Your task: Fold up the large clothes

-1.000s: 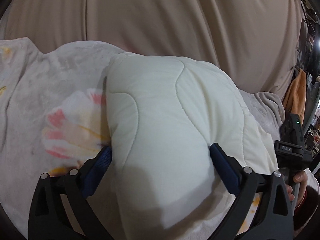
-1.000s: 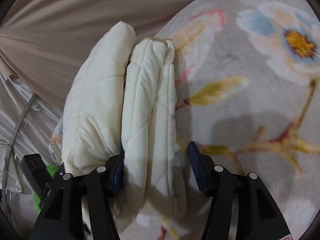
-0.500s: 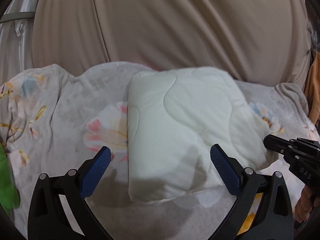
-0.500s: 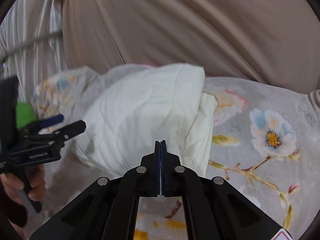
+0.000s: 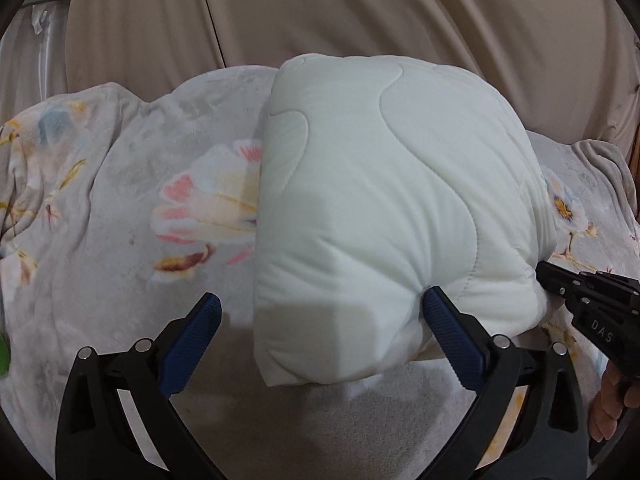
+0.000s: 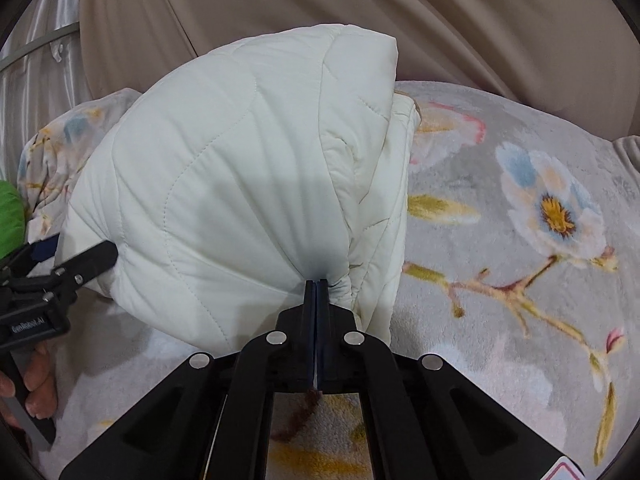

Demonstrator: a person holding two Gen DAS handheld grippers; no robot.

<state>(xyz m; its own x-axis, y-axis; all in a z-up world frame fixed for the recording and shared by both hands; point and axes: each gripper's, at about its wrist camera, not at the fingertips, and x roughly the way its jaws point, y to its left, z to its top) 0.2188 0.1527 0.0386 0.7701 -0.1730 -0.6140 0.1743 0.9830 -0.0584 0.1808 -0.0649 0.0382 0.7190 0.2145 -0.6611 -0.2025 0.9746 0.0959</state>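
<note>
On the flowered blanket (image 5: 120,208), in front of a beige curtain (image 5: 360,20), lies the cream quilted jacket (image 5: 380,200), already folded into a thick, puffy bundle. The right gripper (image 6: 316,284) has its jaws pressed together, and a pinch of the jacket's near edge is gathered into puckers at their tips, so they look clamped on the fabric; that grip probably serves to keep the springy layers from falling open or to tug the bundle into place. The left gripper (image 5: 320,320) stands with its jaws wide apart, the blue pad (image 5: 452,336) on the right side touching the bundle's near face and the other pad clear of it over the blanket, holding nothing; it seems placed to steady or press the padding flat.

The right wrist view shows what the left cannot: the stacked layers along the jacket's right side (image 6: 384,184), the pucker where the fabric is pinched, and a green cloth (image 6: 10,216) at the far left edge. The left wrist view shows the smooth top panel with its curved stitching, and the right gripper reaching in low from the side, a hand (image 5: 612,404) on its handle
</note>
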